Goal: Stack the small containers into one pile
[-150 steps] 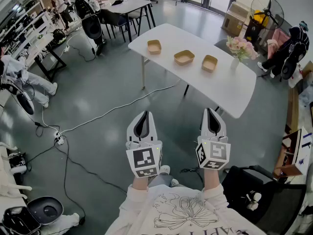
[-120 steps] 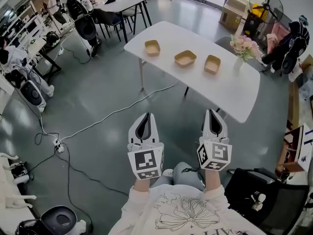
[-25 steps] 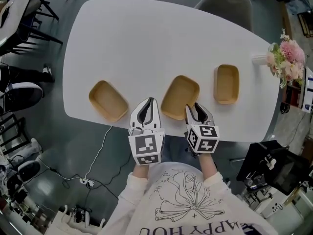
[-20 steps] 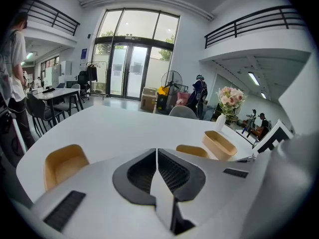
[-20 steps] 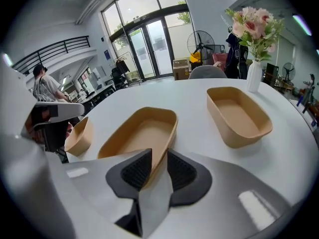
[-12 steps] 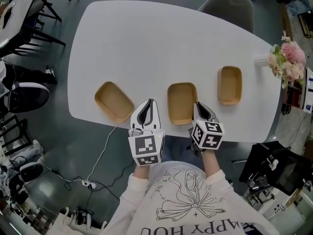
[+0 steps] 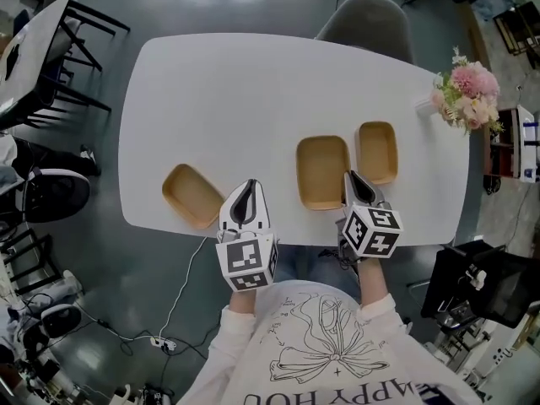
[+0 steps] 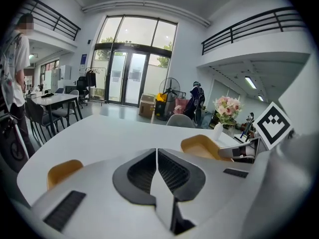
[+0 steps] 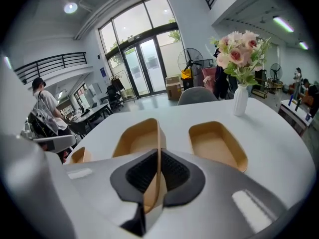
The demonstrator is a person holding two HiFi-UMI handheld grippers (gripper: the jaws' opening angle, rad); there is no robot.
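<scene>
The right gripper view shows the middle container (image 9: 135, 142), a shallow tan tray, caught by its right side wall: the thin rim runs straight up between the ribbed pads of the right gripper (image 9: 159, 154). Those jaws have just been closing and now stand narrow, pinching that wall from both sides. The tray's open hollow lies to the left of the jaws and stretches away from them. From the head view, the tray sits lengthwise near the front edge of the white table (image 7: 253, 83), with the gripper at its near right corner. Whether the tray is clear of the tabletop I can't tell. Just beside it on the right, almost rim to rim, lies the right-hand container (image 7: 377, 152), empty and flat on the table. The left-hand container (image 7: 192, 194) lies well apart on the other side, turned at a slant close to the front edge. The left gripper (image 7: 245, 189) hangs just beside that one, over the table's edge. Its jaws are pressed together with nothing between them, and it touches no container. Farther off, a white vase of pink flowers (image 7: 466, 91) stands near the table's far right corner, and a grey chair (image 7: 364, 19) is tucked in at the far side.
</scene>
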